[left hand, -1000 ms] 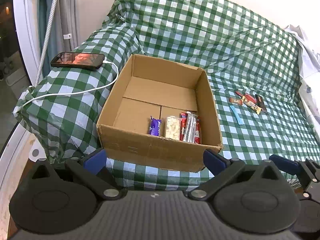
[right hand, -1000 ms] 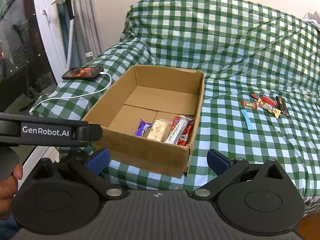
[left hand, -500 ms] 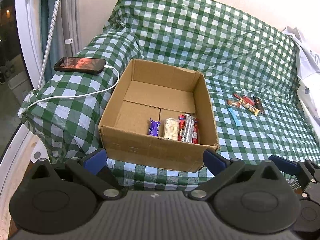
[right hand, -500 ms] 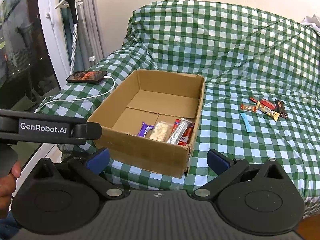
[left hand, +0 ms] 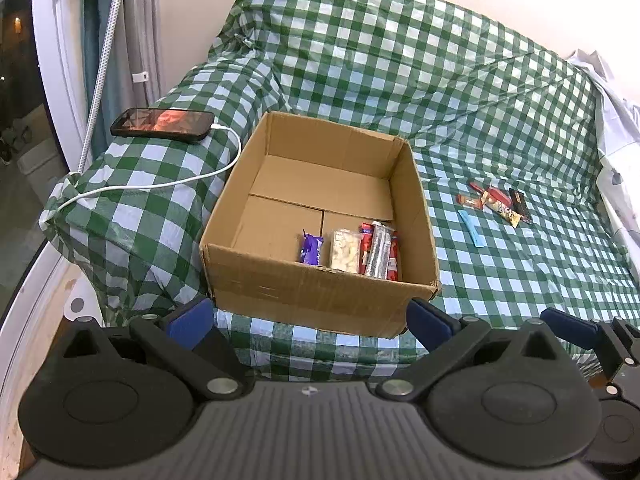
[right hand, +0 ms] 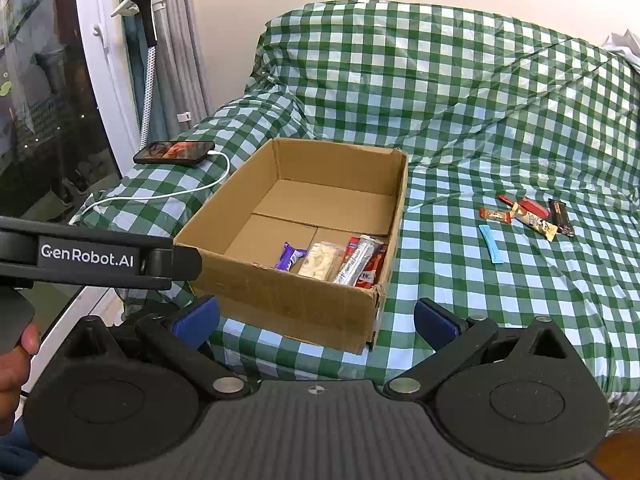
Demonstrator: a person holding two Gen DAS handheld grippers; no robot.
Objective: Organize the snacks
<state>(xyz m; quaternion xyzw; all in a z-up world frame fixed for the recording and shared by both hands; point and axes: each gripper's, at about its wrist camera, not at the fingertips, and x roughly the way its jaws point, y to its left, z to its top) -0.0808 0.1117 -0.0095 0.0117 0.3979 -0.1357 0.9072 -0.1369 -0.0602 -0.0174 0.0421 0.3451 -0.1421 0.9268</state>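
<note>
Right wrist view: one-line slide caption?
Open right gripper faces a brown cardboard box holding four snacks, with loose wrapped bars on the green checked cover.

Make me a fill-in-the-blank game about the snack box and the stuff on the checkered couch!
1. The purple snack lies inside the ____ box.
2. The phone on the armrest has a ____ cable plugged into it.
3. The light blue wrapper lies on the green and white ____ cover, outside the box.
4. Both the left gripper and the right gripper are ____ and hold nothing.

Missing words: cardboard; white; checkered; open
</note>
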